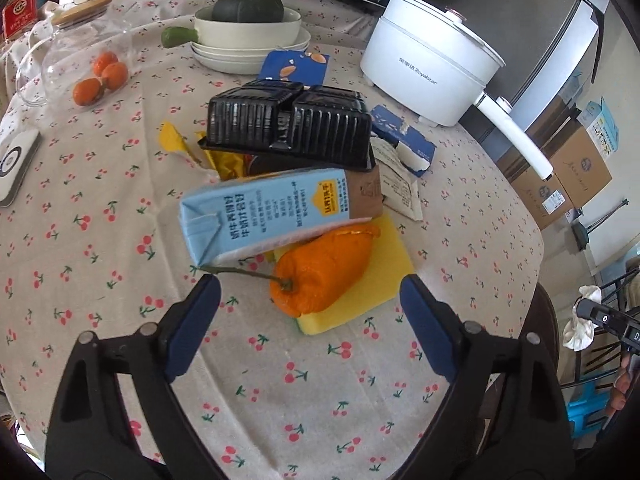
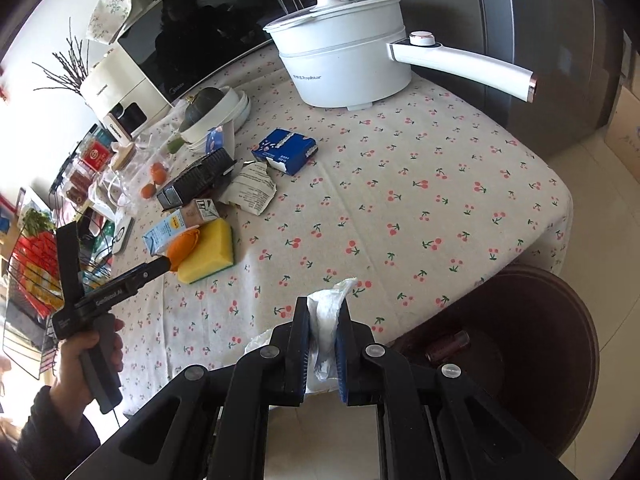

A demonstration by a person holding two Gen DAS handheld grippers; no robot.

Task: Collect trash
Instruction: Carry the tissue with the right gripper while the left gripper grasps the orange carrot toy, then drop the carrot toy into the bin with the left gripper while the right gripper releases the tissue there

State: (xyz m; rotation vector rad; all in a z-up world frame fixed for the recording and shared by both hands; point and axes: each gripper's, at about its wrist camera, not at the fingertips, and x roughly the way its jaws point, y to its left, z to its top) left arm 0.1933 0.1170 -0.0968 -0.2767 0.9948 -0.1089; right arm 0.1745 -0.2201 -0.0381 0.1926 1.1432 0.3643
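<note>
The left gripper (image 1: 310, 292) stands with its jaws wide apart, low over the cherry-print tablecloth (image 1: 100, 240), facing the trash pile. Just ahead lie an orange pepper (image 1: 320, 272) on a yellow sponge (image 1: 384, 264), with a light-blue milk carton (image 1: 264, 212) leaning over both and a black plastic tray (image 1: 288, 124) behind it. The right gripper (image 2: 323, 320) is clamped on a crumpled white tissue (image 2: 328, 312), held at the table's edge near a dark brown bin (image 2: 560, 352) beside the table.

Risks, as judged: the open jaws may close on the pepper or sponge rather than the carton; nudging the carton could topple the stacked tray; the tissue, gripped loosely, may slip before reaching the bin.
</note>
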